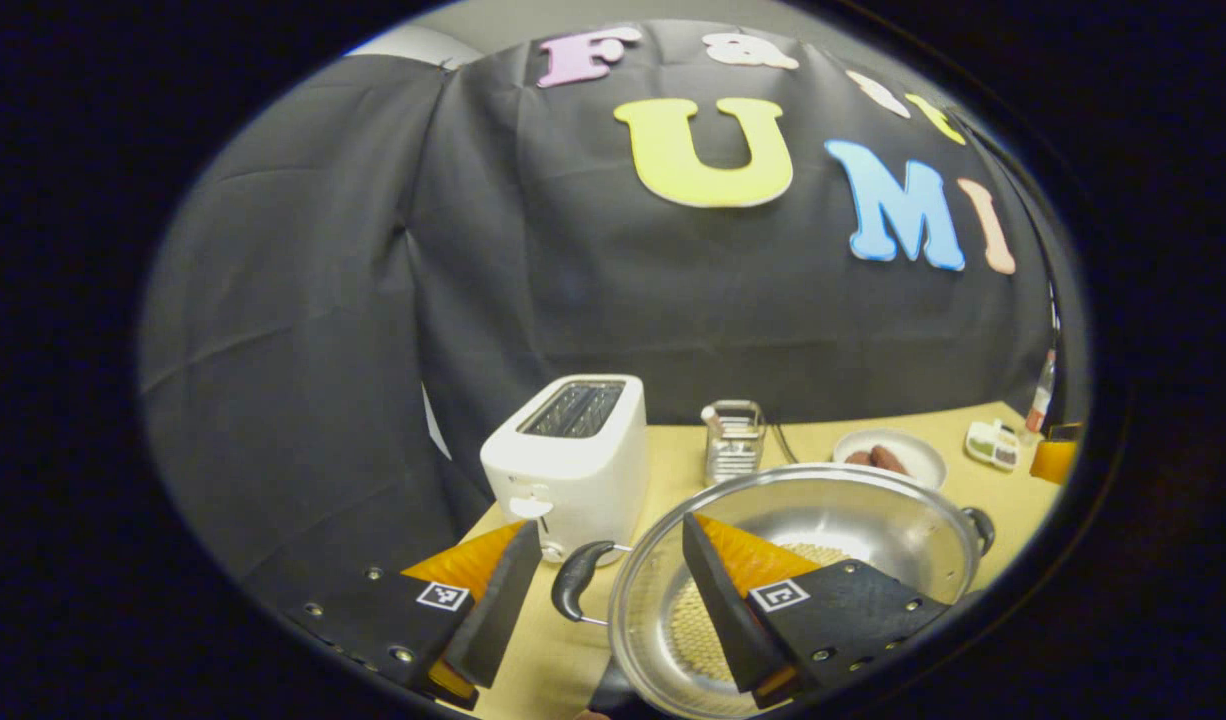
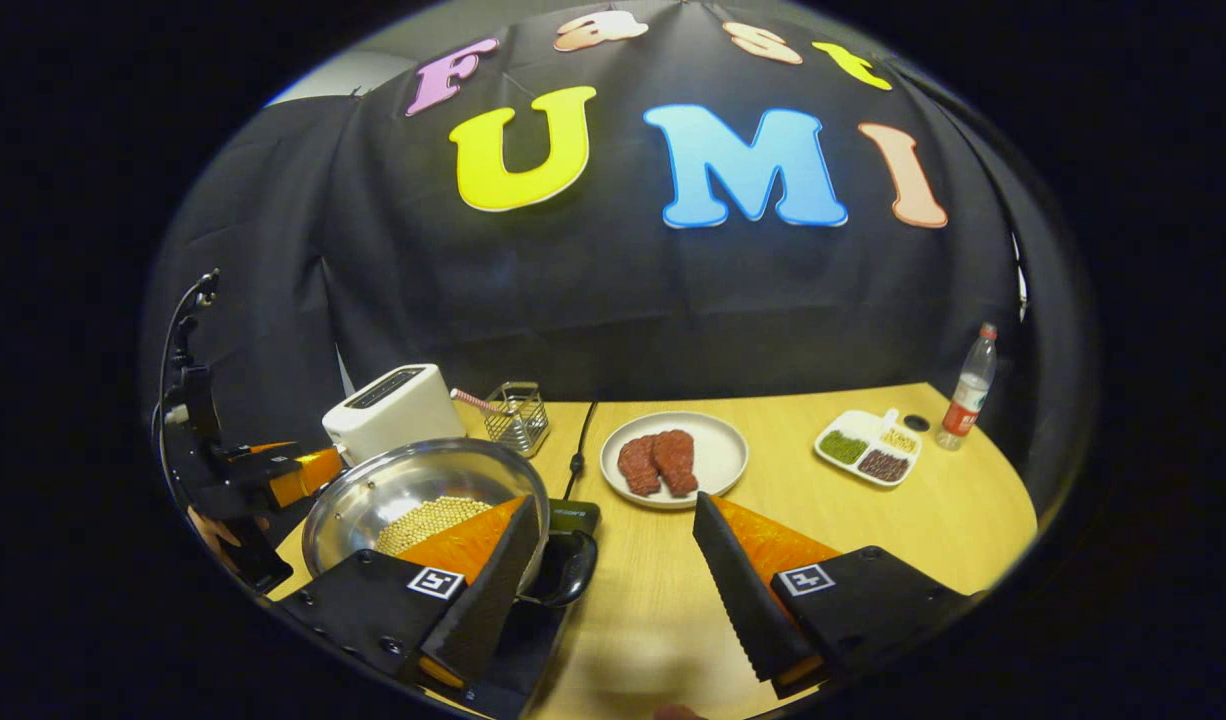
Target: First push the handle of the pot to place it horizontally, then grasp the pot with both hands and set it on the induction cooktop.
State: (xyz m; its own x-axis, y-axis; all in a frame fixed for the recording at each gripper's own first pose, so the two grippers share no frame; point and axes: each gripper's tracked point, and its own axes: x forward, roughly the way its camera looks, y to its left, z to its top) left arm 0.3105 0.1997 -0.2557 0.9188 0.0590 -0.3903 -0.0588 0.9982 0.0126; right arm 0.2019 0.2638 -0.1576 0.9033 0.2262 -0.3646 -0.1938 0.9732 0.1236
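Observation:
A steel pot [image 1: 873,520] holding pale yellow grains sits low in the left gripper view. My left gripper [image 1: 608,528] is open. The pot's black side handle [image 1: 576,580] lies between its fingers, and one finger reaches over the rim. In the right gripper view the pot [image 2: 413,490] is at lower left, over the black induction cooktop [image 2: 573,517]. I cannot tell whether it rests on it. My right gripper [image 2: 613,505] is open, with the other black handle [image 2: 570,570] between its fingers. The left gripper [image 2: 273,478] and a hand [image 2: 211,530] show beyond the pot.
A white toaster [image 2: 393,405] and a wire basket [image 2: 518,415] stand at the back left of the wooden table [image 2: 873,520]. A plate of raw meat [image 2: 673,460], a divided dish [image 2: 868,445] and a bottle [image 2: 968,385] lie to the right. A cable [image 2: 580,440] runs back from the cooktop.

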